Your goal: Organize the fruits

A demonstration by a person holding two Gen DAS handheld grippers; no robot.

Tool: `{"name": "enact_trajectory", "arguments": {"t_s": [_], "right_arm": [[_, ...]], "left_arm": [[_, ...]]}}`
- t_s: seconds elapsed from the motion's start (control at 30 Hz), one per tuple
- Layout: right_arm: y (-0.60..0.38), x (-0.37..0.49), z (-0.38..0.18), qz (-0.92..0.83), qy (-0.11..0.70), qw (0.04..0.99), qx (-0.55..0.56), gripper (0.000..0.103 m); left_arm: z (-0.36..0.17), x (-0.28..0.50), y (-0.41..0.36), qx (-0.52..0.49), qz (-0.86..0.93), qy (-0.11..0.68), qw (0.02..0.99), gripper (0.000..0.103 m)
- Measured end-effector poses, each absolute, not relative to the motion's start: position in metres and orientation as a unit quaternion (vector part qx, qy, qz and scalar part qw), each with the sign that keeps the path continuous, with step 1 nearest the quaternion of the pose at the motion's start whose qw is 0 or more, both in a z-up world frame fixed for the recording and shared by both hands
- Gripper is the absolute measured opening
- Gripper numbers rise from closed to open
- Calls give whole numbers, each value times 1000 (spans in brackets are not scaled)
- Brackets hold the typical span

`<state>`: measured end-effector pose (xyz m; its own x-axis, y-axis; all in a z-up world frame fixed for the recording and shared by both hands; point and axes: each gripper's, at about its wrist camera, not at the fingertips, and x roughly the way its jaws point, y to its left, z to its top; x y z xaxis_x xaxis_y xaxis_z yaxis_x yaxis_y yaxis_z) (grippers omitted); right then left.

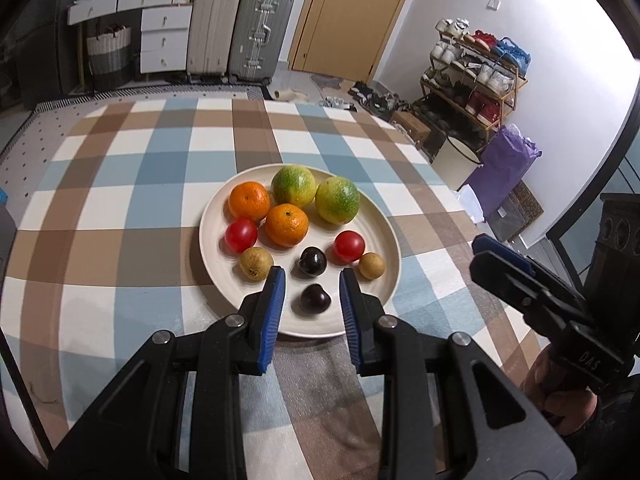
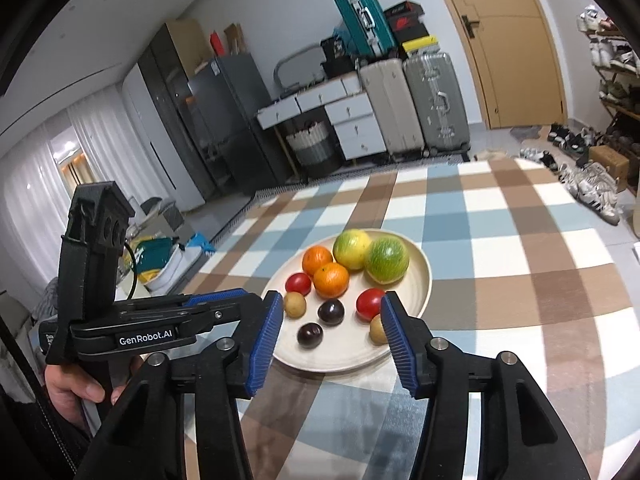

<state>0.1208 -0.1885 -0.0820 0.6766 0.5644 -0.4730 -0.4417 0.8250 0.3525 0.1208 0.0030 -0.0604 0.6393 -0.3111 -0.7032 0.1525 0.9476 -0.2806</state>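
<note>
A cream plate (image 1: pixel 376 216) (image 2: pixel 420 264) on the checked tablecloth holds two green-yellow citrus (image 1: pixel 337 200) (image 2: pixel 387 260), two oranges (image 1: pixel 287 225) (image 2: pixel 331 279), two red tomatoes (image 1: pixel 349 245) (image 2: pixel 370 304), two dark plums (image 1: pixel 315 298) (image 2: pixel 309 335) and two small brown fruits (image 1: pixel 256 263) (image 2: pixel 295 305). My left gripper (image 1: pixel 312 280) is open and empty, its jaws either side of the near plum above the plate's front edge. My right gripper (image 2: pixel 329 307) is open and empty, just in front of the plate; it also shows at the right of the left wrist view (image 1: pixel 504 258).
The checked tablecloth (image 1: pixel 120 208) covers the table around the plate. Behind stand suitcases (image 1: pixel 260 32), white drawers (image 1: pixel 164 40) and a door. A shoe rack (image 1: pixel 476 80) and purple bag (image 1: pixel 504 164) stand at the right beyond the table edge.
</note>
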Motion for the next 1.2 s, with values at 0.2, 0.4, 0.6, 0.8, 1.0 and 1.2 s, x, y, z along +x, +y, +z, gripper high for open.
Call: {"name": "enact_trajectory", "arguments": {"t_s": [0.2, 0.4, 0.6, 0.8, 1.0, 1.2], "right_arm": [[-195, 94, -63, 261, 254, 926, 103, 74], [-198, 68, -50, 250, 223, 937, 97, 89], [-201, 44, -42, 230, 176, 953, 94, 102], [-206, 36, -44, 217, 165, 957, 94, 102], [-204, 28, -50, 194, 152, 966, 73, 102], [-204, 16, -61, 174, 120, 975, 65, 102]], "left_arm": [[-39, 93, 6, -94, -119, 376, 914, 30], [-20, 63, 12, -93, -102, 335, 932, 65], [-3, 29, 17, -89, -82, 274, 954, 90], [2, 7, 19, -82, -52, 234, 967, 103], [-7, -12, 16, -54, -34, 200, 978, 103], [-23, -22, 19, -42, 23, 198, 979, 103]]}}
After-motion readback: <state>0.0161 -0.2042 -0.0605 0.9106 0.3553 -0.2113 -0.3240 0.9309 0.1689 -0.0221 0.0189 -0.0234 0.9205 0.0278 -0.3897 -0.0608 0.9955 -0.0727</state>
